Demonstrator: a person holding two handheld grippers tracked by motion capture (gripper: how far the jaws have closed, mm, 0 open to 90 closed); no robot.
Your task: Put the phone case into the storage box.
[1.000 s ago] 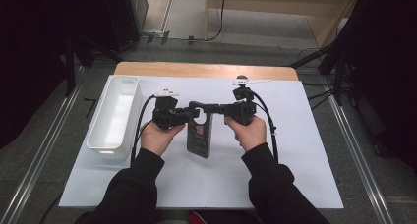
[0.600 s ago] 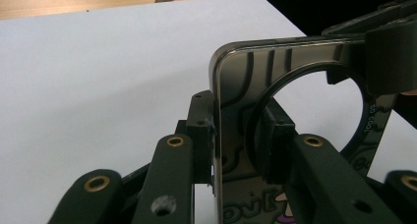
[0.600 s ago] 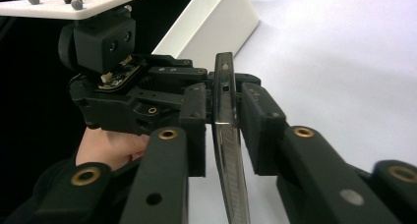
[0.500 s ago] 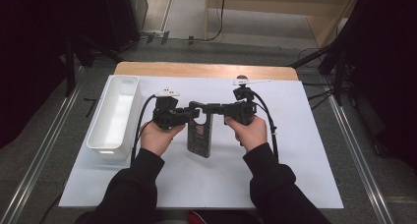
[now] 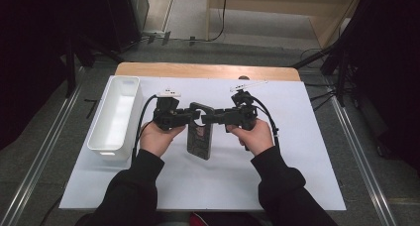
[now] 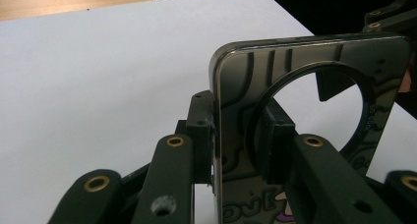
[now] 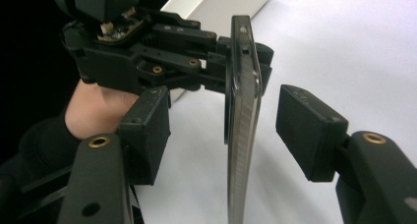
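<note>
A: Dark rectangular phone case [image 5: 200,137] with a round cut-out, standing on edge over the white paper sheet [image 5: 297,137] on the counter, between both grippers.

B: Left gripper [image 5: 190,118]: state?

A: Fingers [image 6: 199,135] clenched on the case's upper edge, one pad on each face beside the cut-out.

B: Right gripper [image 5: 208,119]?

A: Fingers [image 7: 305,126] released; they have just been opening, and the case stands between them with a gap on each side.

B: Surroundings?

A: White oblong plastic bin [image 5: 115,114], well apart to the left.

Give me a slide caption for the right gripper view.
Right tool open astride an upright phone case, pads apart from it, while the left tool clamps it.
</note>
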